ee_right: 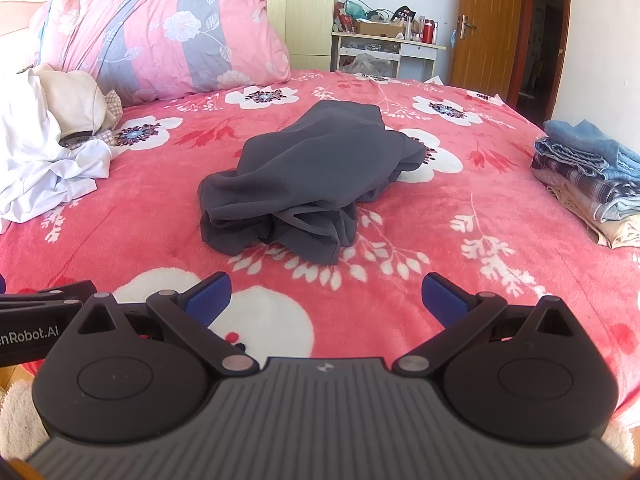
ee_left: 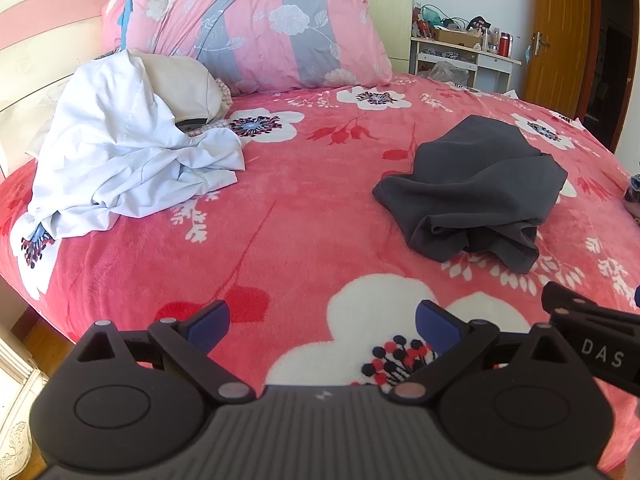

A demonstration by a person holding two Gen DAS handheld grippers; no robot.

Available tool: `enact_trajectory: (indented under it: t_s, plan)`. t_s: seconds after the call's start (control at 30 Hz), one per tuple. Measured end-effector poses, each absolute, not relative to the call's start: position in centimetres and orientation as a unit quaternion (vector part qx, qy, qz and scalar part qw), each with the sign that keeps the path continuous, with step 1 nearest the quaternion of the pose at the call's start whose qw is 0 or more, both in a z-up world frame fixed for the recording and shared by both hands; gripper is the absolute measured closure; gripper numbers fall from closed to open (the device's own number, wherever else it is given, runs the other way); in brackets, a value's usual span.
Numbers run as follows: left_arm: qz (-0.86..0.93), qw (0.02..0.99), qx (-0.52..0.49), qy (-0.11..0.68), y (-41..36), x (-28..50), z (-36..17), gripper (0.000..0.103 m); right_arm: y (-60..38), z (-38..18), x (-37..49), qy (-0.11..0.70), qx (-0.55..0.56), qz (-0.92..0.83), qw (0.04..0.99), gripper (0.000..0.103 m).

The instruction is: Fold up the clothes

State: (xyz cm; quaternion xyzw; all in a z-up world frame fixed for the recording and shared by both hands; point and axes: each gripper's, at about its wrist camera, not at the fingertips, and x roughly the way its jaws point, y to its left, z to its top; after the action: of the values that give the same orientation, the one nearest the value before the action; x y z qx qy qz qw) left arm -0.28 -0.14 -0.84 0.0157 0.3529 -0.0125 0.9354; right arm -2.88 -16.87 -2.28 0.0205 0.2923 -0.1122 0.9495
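- Nearest, the left gripper [ee_left: 323,322] and right gripper [ee_right: 326,296] are hovering over the bedspread [ee_right: 400,312], jaws spread, holding nothing.
- Mid-bed, a crumpled dark grey garment [ee_right: 304,184] is lying; it looks soft, light and limp, best pinched at its near hem corners.
- Farther left, a white shirt [ee_left: 120,168] is waiting, rumpled.

Each tool [ee_left: 322,326] [ee_right: 326,298] is matte black with blue ribbed fingertips [ee_right: 208,296], silver pivot screws and white lettering.
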Motion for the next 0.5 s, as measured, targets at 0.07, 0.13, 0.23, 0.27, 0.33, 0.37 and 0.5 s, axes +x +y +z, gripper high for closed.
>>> enact_trajectory:
  t_s: [0.07,0.13,0.23,0.27,0.33,0.37,0.5]
  plan:
    - [-0.012,0.935,0.015,0.354,-0.2,-0.1,-1.0,0.002,-17.0,-2.4,-2.8,0.292,0.023,-0.111,0.950,0.001]
    - [-0.011,0.935,0.016,0.355,-0.2,0.2,-1.3,0.002,-17.2,-2.6,-2.7,0.290,0.027,-0.110,0.950,0.001]
    - [-0.014,0.935,0.021,0.354,-0.5,0.8,-1.8,0.002,-17.7,-2.9,-2.5,0.285,0.036,-0.107,0.952,0.001]
    - [-0.017,0.936,0.024,0.352,-0.6,1.0,-1.9,0.002,-18.0,-3.1,-2.5,0.282,0.039,-0.105,0.953,0.001]
    - [-0.025,0.937,0.029,0.347,-1.0,1.6,-2.1,0.001,-18.6,-3.3,-2.4,0.274,0.046,-0.100,0.955,0.001]
    - [-0.029,0.938,0.031,0.345,-1.2,1.9,-2.2,0.000,-19.0,-3.5,-2.3,0.267,0.050,-0.099,0.957,0.001]
    - [-0.056,0.941,0.039,0.331,-2.5,3.6,-2.3,0.000,-21.5,-4.1,-2.0,0.241,0.062,-0.103,0.963,0.001]
